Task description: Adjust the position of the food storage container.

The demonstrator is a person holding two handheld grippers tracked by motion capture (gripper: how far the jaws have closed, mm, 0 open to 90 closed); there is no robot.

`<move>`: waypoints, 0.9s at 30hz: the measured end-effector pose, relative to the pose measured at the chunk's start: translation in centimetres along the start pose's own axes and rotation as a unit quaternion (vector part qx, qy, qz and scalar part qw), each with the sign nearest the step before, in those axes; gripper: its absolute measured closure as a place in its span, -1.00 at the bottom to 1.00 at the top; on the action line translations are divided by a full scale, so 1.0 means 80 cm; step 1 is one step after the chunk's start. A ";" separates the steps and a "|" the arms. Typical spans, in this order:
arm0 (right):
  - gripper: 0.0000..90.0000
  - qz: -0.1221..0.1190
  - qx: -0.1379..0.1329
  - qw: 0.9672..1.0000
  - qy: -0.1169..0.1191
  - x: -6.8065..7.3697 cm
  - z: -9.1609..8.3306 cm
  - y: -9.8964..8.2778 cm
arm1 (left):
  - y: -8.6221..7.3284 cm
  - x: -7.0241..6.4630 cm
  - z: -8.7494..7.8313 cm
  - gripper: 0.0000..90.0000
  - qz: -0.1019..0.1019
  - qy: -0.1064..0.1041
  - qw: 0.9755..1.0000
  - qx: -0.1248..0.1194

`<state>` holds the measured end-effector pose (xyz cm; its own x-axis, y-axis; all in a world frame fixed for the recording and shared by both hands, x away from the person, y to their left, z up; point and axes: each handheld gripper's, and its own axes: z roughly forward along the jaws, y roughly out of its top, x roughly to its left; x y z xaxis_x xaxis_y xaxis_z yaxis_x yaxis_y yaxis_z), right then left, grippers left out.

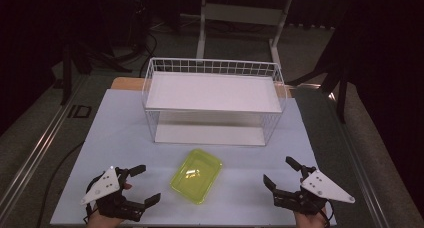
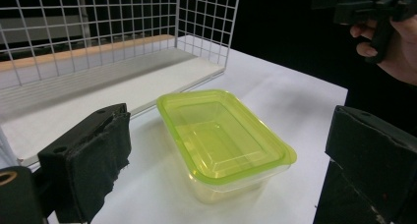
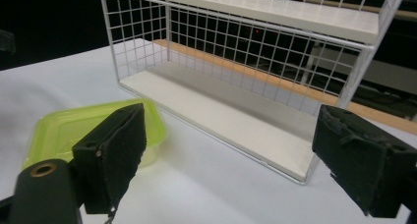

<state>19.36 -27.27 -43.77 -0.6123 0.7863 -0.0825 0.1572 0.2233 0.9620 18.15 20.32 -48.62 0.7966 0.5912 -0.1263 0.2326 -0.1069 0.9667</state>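
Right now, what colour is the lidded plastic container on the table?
Translucent yellow-green, lid and body alike; the container shows best in the left gripper view.

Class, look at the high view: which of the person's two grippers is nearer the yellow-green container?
Left. The left gripper sits just beside the yellow-green container, jaws open. The right gripper waits farther off on its other side, also open.

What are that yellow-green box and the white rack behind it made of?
The yellow-green lidded box looks like thin translucent plastic: glossy, and the table shows through its walls. The white two-shelf rack seems to be coated metal wire, judging by its thin grid sides; its flat matte white shelf boards could be painted wood or laminate.
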 end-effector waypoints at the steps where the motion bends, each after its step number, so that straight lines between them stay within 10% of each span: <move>1: -0.72 -0.001 -0.002 1.000 0.002 0.001 0.000 0.000 | 0.000 0.000 0.000 -0.91 0.000 0.001 1.000 0.000; 10: -0.72 -0.001 -0.014 1.000 0.009 0.005 -0.003 0.004 | 0.001 -0.007 0.007 -0.87 -0.010 -0.011 1.000 0.003; 19: -0.72 0.010 -0.014 0.999 0.027 0.004 0.003 0.009 | 0.016 -0.020 0.030 0.04 0.010 -0.036 0.999 0.033; 27: -0.71 0.018 -0.007 0.999 0.035 0.003 0.006 0.007 | 0.022 -0.040 0.072 0.81 0.031 -0.068 0.992 0.100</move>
<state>19.64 -26.69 -43.36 -0.6601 0.7506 -0.0305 0.1683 0.1873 0.9678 19.23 13.64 -47.80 0.8781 0.4657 -0.1099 0.2756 -0.3045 0.9118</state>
